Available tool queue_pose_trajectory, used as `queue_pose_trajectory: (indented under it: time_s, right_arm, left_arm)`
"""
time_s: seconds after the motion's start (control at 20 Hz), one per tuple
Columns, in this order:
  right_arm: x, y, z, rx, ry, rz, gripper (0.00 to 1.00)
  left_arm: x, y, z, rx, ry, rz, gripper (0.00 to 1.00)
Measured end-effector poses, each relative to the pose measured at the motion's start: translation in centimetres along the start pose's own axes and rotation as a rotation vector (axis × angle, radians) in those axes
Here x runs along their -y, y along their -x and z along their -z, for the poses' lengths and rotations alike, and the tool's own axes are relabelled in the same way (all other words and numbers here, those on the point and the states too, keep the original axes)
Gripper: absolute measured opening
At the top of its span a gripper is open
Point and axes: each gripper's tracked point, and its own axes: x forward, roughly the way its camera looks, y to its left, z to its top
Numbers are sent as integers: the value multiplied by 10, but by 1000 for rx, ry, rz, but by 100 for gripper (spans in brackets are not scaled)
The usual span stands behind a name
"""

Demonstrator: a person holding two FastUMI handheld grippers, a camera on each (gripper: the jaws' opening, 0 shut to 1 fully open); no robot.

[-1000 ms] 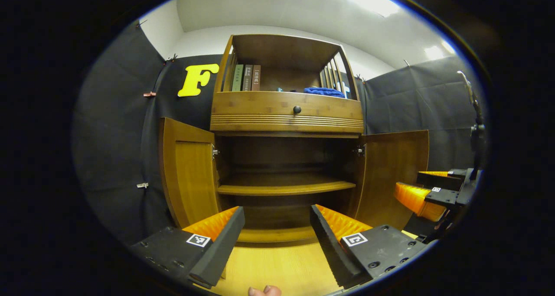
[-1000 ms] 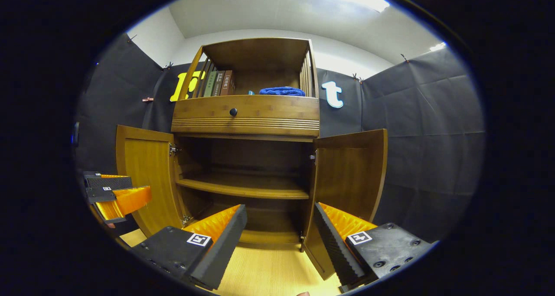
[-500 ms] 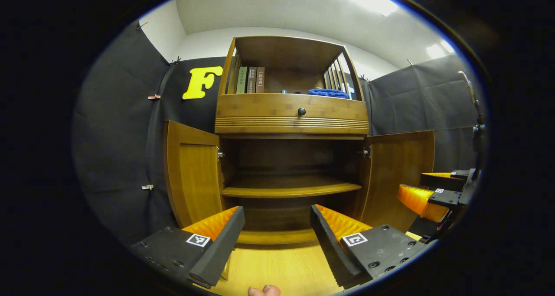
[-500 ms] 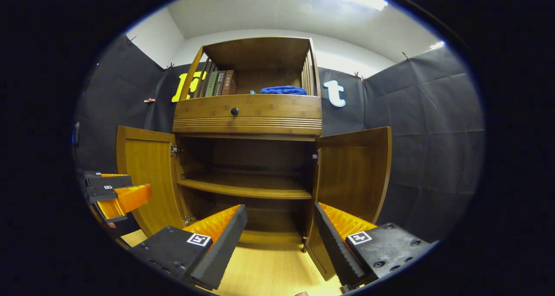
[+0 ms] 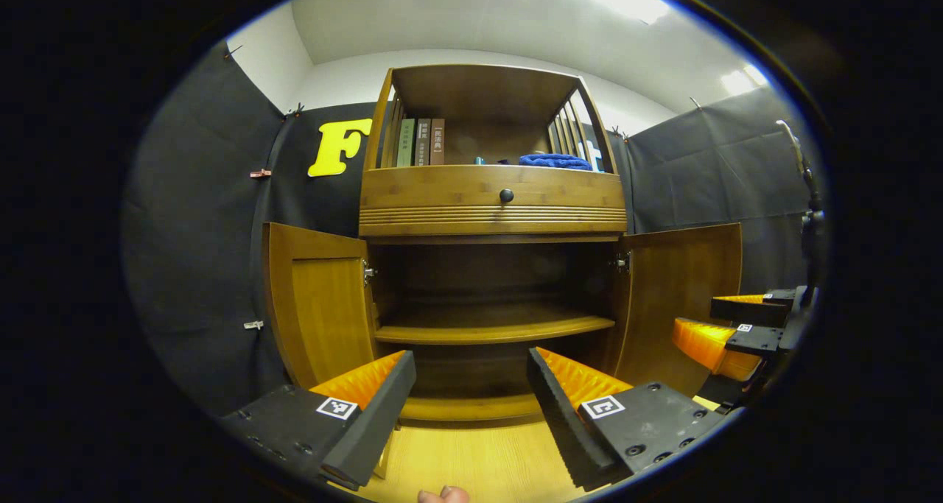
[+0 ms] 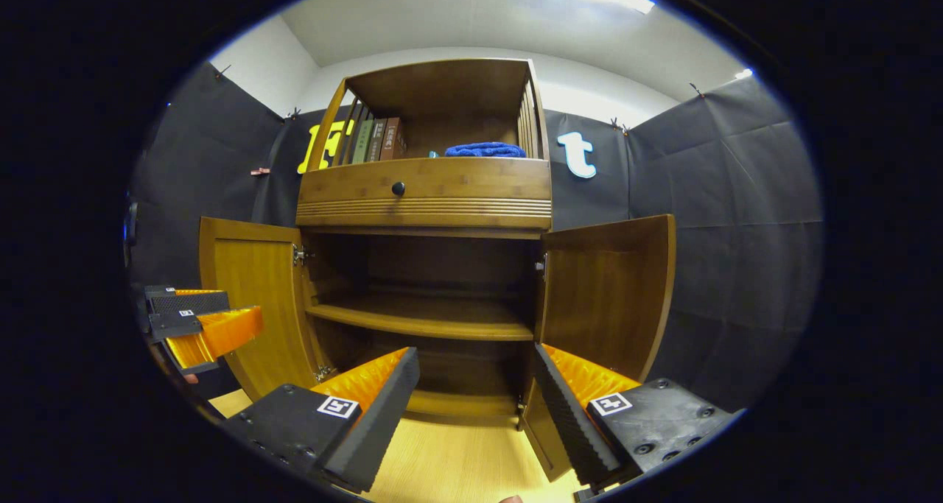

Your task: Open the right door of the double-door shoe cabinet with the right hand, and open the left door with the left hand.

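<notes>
The shoe cabinet (image 5: 490, 208) is seen straight ahead in both views, standing on a light wooden floor (image 5: 479, 462) against the black cloth wall. Both lower doors are swung fully outward. In the left gripper view the left door (image 5: 317, 311) is seen at the left side of the cabinet and the right door (image 5: 681, 297) at the right side; in the right gripper view the same doors are seen at (image 6: 250, 304) and (image 6: 608, 293).

The lower compartment is exposed. One inner shelf (image 5: 493, 326) crosses it about halfway up. Nothing can be made out on this shelf or on the bottom board under it, though the back is dark.

Above the doors a drawer (image 5: 492, 197) with a small dark knob (image 5: 506, 194) is seen pushed in. In the open top compartment three books (image 5: 421, 141) are stood upright at the left side, and a folded blue cloth (image 5: 554, 161) is laid at the right side. A small bluish thing is seen between them, too small to be told.

The left gripper (image 5: 471, 374) is held in front of the cabinet with its fingers spread apart and nothing between them. The right gripper (image 6: 475, 374) is held the same way, fingers spread, touching neither door. Each gripper is seen also at the edge of the other view, well apart from the doors.
</notes>
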Motion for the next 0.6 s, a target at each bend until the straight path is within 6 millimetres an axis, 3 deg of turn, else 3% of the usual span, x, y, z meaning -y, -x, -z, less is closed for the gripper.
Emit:
queue_pose_trajectory:
  time_s: [0.3,0.6]
  right_arm:
    - [-6,-2,-5,28,-4,-55,96]
    - [-12,-2,8,-10,-9,-115,98]
  left_arm:
    - [18,1,4,-14,4,5,94]
    - [5,3,12,-12,41,-72,92]
